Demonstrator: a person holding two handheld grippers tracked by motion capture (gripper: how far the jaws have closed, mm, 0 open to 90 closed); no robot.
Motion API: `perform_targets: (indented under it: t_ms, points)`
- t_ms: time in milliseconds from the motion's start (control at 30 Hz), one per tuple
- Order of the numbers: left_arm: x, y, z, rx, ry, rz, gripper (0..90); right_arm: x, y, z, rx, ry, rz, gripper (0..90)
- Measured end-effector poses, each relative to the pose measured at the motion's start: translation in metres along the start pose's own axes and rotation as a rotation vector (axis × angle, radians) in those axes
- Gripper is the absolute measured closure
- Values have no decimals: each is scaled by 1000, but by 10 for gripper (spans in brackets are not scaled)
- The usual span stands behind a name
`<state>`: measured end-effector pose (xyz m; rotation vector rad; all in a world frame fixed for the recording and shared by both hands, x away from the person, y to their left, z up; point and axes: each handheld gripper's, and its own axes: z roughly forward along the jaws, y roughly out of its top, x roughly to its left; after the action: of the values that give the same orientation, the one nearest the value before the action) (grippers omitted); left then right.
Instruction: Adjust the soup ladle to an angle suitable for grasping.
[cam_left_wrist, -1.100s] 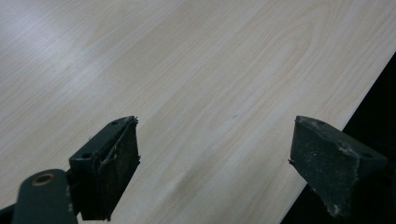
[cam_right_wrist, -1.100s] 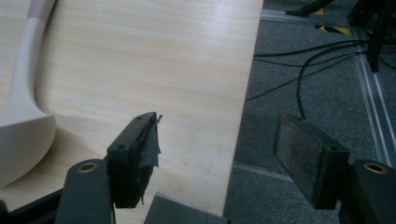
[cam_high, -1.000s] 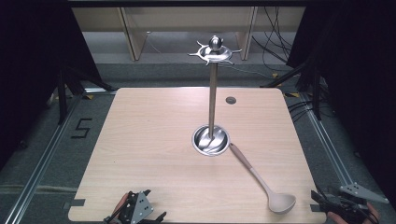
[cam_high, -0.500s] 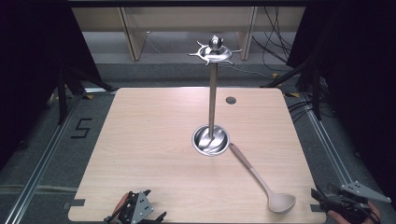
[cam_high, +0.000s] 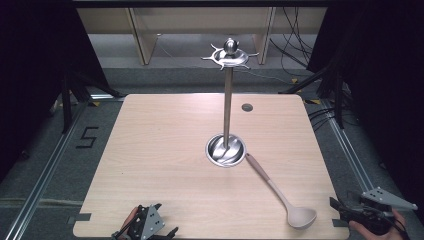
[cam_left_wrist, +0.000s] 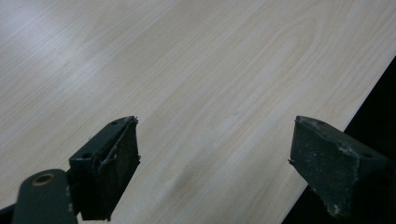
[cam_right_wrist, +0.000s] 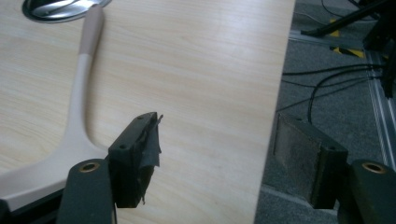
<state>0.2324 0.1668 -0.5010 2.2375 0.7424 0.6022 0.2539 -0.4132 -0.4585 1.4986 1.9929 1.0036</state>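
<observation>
I am watching the high view, where the ladle is lying on the wooden table in the lower right of the frame, its bowl toward the near edge and its handle tip touching the round base of the metal utensil stand at centre. The right gripper is sitting at the lower right corner, just beside the ladle's bowl, with the person's hand behind it. The right gripper view is giving me what the overhead cannot: its jaws are standing wide apart with nothing between them, one over the table edge and the other out over the grey floor, while the ladle is curving up the left of that frame to the stand's base at the upper left. The left gripper is resting at the bottom left of the high view. In the left gripper view I am seeing its jaws spread wide over bare wood beside the table's edge, gripping nothing.
</observation>
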Motion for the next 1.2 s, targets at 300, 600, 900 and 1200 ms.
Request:
perform_targets:
  t_ms: [300, 600, 900, 1200]
  points:
    - [2, 0, 0, 18, -7, 20, 148, 26, 27, 7, 56, 69, -122, 335]
    - [2, -1, 1, 23, -1, 18, 147, 59, 67, 20, 182, 97, -229, 382]
    - [3, 0, 0, 27, -8, 26, 148, 82, 92, 51, 307, 154, -303, 457]
    - [2, -1, 1, 24, 1, 22, 148, 102, 106, 75, 407, 165, -326, 483]
